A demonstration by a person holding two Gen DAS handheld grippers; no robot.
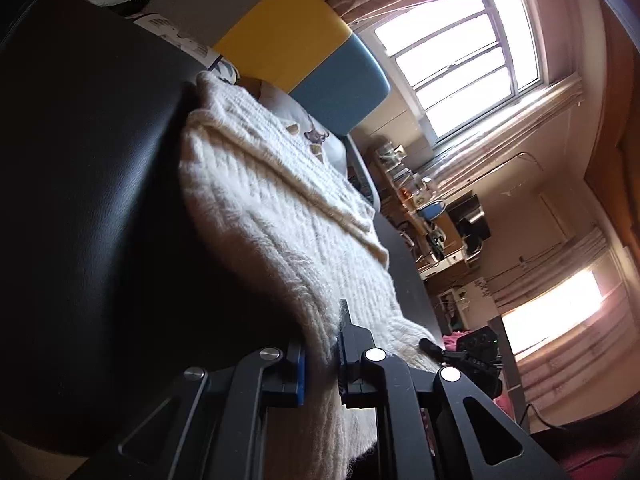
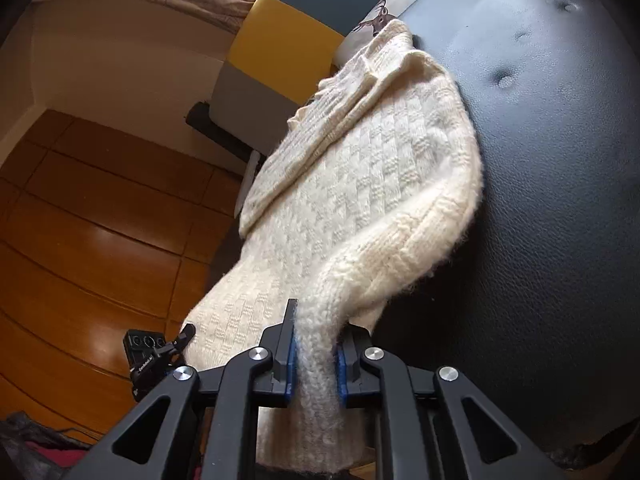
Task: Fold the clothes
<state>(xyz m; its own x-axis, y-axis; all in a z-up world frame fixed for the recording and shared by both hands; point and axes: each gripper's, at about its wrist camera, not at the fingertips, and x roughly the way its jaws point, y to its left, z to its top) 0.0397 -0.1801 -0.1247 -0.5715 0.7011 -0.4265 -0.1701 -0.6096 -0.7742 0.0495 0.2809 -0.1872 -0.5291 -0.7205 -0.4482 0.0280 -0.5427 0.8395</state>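
A cream knitted sweater lies stretched over a black leather padded surface. My left gripper is shut on the sweater's ribbed edge near the camera. In the right wrist view the same sweater drapes off the black leather surface, and my right gripper is shut on its thick ribbed hem. The other gripper shows at the lower left of the right wrist view, touching the sweater's far corner. The right gripper also shows in the left wrist view.
A grey, yellow and blue padded headboard stands behind the sweater. Printed pillows lie by it. Wooden floor spreads on the left. A cluttered desk and bright windows are at the far side. Pink cloth lies beyond.
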